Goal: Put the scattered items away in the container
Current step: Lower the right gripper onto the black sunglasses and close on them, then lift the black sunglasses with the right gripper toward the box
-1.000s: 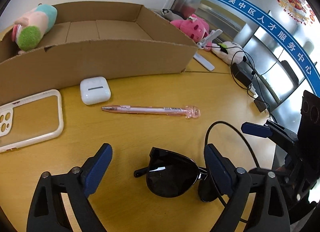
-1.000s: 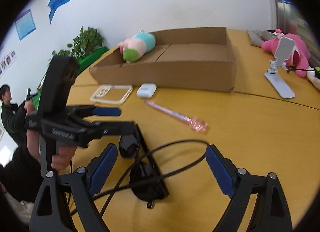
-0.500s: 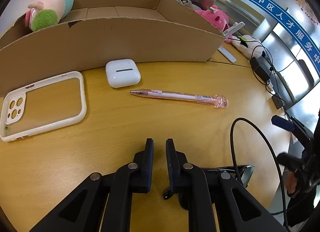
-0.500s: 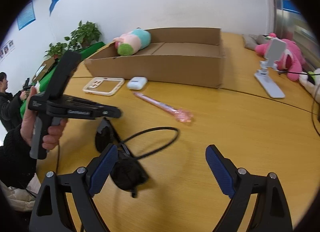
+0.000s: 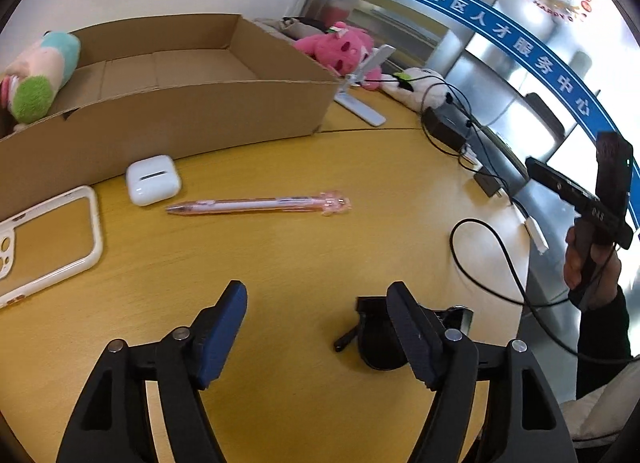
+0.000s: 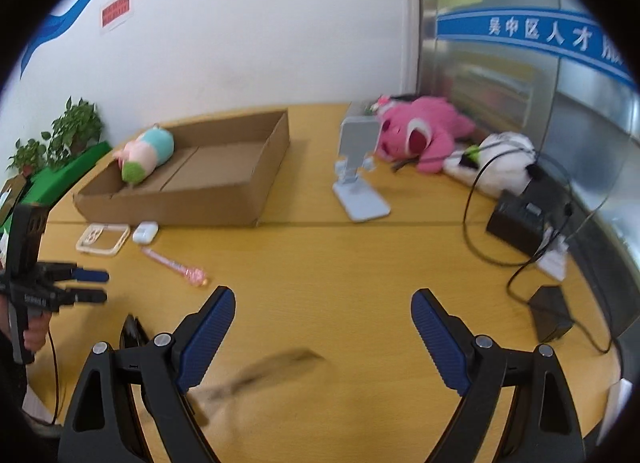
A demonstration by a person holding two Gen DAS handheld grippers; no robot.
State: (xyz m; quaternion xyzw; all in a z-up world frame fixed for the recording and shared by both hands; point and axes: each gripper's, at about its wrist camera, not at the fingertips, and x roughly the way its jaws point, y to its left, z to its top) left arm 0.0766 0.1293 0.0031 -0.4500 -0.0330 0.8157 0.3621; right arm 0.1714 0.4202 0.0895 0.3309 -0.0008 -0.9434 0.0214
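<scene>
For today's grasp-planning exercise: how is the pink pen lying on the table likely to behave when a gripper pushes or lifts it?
The pink pen looks slim, straight and rigid, so it should lift without bending. Its round barrel may roll if nudged sideways, though the shaped charm at one end might check that. Its glossy plastic could slip between the pads.

Black claw (image 5: 316, 329) frames, ribbed blue pads (image 6: 206, 337), silver screws, trailing black cable, dark sleeve (image 5: 604, 327).

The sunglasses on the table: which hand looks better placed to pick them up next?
Probably the left. The sunglasses lie right beside the left gripper, partly behind one finger, its fingers opening with nothing between them. The right gripper is open too, but over bare table, pointing away from them.
</scene>
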